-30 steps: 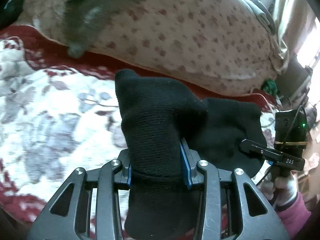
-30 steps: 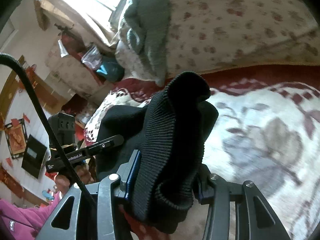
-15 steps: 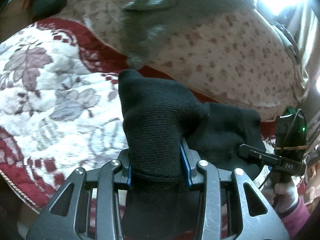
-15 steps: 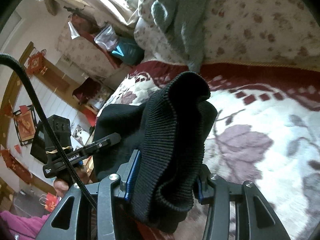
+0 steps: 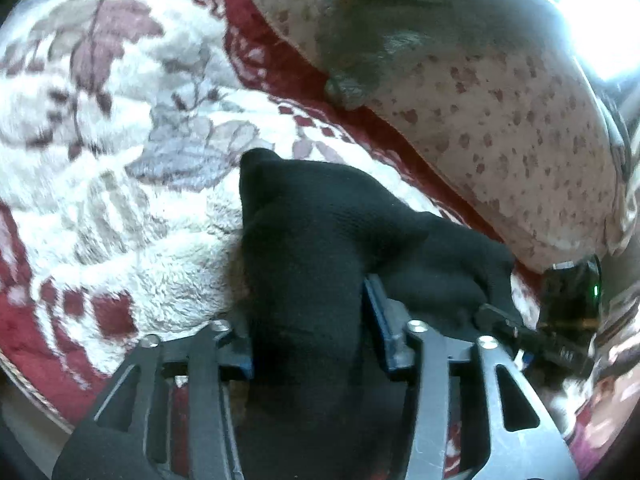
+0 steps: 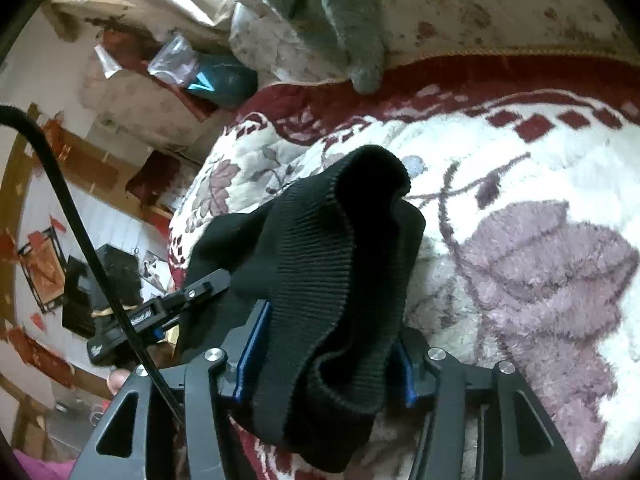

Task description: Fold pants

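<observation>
The black knit pants [image 5: 312,248] are bunched between the fingers of my left gripper [image 5: 310,344], which is shut on them just above the floral blanket [image 5: 120,168]. The cloth stretches right to the other gripper, seen at the right edge [image 5: 532,336]. In the right wrist view my right gripper [image 6: 320,356] is shut on the ribbed edge of the same pants [image 6: 336,248]. The left gripper [image 6: 160,312] shows at the left there, holding the far end. The pants hang between the two grippers over the blanket [image 6: 540,240].
A big speckled cream cushion [image 5: 500,112] with a grey garment [image 5: 400,32] on it lies behind the blanket. The blanket's red edge [image 5: 36,364] falls off at lower left. Room clutter and a teal bag [image 6: 224,80] lie beyond the bed at the left.
Both grippers have carried the pants forward and lower over the blanket, turning left; more of the blanket shows under them. Both stay shut on the cloth.
</observation>
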{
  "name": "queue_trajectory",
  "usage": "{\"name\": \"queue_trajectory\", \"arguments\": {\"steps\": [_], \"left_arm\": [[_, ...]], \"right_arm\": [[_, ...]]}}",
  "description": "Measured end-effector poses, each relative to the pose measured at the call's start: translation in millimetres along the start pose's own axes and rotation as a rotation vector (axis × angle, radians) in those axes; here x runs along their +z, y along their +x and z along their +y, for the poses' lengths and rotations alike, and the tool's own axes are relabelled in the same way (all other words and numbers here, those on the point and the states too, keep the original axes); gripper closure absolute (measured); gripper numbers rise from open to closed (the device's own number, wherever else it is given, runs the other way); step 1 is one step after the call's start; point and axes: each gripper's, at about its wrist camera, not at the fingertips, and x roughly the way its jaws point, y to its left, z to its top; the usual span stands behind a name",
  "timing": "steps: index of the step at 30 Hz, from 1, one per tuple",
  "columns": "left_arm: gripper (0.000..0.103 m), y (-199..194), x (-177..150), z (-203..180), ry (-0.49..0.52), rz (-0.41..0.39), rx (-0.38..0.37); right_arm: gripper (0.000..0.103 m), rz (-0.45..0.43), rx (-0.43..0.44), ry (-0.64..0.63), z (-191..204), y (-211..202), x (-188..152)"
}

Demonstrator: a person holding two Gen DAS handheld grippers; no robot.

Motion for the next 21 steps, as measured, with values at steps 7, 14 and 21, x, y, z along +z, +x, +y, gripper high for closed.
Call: {"name": "queue_trajectory", "arguments": {"steps": [7,14,21], "left_arm": [[0.034,0,-1,4,-0.020,-0.022,0.032],[0.034,-20,-7,-15,0.020,-0.082,0.139],[0.034,-49,-23,-48,0.090,-0.186,0.235]], "right_arm": [[0.046,-0.017,-0.082,-0.042,7,-18,-1],[0.046,-0.073,-0.158,-0.101,28,-47,-1],[0.046,-0.130,-0.223,-0.174,58,-67,-2]]}}
